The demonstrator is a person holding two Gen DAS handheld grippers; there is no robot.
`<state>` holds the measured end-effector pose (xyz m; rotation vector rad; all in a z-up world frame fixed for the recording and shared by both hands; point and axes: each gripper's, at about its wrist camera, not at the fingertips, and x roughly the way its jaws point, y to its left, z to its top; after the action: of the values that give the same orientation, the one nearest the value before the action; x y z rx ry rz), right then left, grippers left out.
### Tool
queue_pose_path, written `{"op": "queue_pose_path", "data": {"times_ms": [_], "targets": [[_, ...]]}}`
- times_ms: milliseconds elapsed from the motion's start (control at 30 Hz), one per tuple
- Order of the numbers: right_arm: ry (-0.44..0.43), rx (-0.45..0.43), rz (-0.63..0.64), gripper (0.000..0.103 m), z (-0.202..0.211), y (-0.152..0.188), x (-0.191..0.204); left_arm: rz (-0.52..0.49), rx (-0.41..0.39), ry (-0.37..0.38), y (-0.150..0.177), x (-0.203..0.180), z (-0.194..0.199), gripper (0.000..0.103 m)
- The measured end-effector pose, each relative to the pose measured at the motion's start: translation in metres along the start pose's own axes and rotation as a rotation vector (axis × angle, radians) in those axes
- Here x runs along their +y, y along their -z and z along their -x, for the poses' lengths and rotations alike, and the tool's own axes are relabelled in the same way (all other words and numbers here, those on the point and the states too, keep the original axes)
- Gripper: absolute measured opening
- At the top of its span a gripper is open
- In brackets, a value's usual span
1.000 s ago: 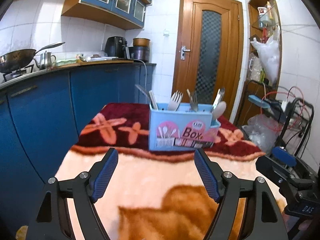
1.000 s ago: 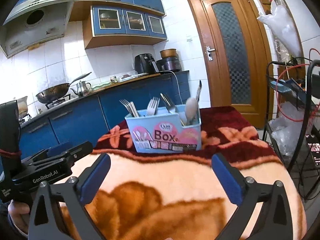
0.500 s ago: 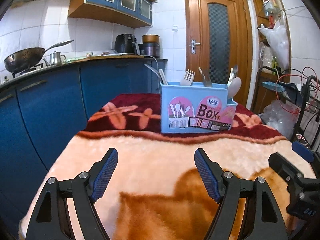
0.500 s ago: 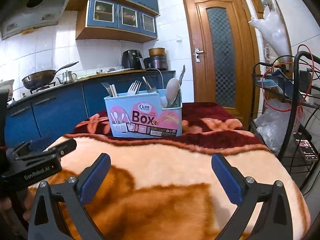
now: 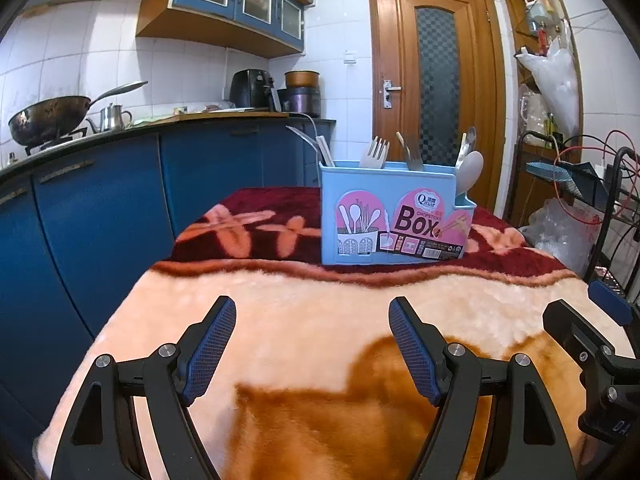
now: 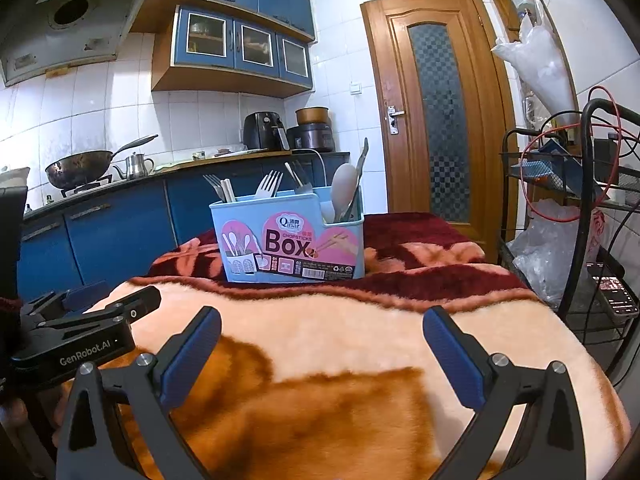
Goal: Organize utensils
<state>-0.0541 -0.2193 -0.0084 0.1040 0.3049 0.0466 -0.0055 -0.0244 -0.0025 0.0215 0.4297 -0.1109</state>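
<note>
A light blue utensil box point(image 5: 394, 216) point(image 6: 290, 236) with a pink "Box" label stands upright on the dark red far part of the blanket. Forks point(image 5: 375, 152) point(image 6: 268, 186), knives, chopsticks and a pale spoon point(image 5: 469, 170) point(image 6: 344, 190) stick up out of it. My left gripper point(image 5: 312, 344) hovers low over the peach near part of the blanket, open, nothing between its blue pads. My right gripper point(image 6: 322, 352) is beside it, also open and empty. Both point toward the box, well short of it.
A plush peach, orange and red blanket point(image 5: 304, 320) covers the table. Blue kitchen cabinets point(image 5: 100, 208) with a wok point(image 5: 48, 120) and kettle run along the left. A wooden door point(image 5: 434, 92) is behind the box. A wire rack point(image 6: 592, 216) with cables and bags stands right.
Both grippers have sunk toward the blanket and tilted slightly, so the box sits higher and larger in both views. The jaws stayed open; the box and utensils did not move.
</note>
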Motion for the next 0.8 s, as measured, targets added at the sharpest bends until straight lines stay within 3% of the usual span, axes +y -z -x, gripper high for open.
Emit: {"op": "queue_pose_path", "data": {"times_ms": [800], "targets": [[0.002, -0.002, 0.004, 0.103, 0.0003, 0.0001, 0.001, 0.002, -0.005, -0.004, 0.0006, -0.0002, 0.0006, 0.08]]}}
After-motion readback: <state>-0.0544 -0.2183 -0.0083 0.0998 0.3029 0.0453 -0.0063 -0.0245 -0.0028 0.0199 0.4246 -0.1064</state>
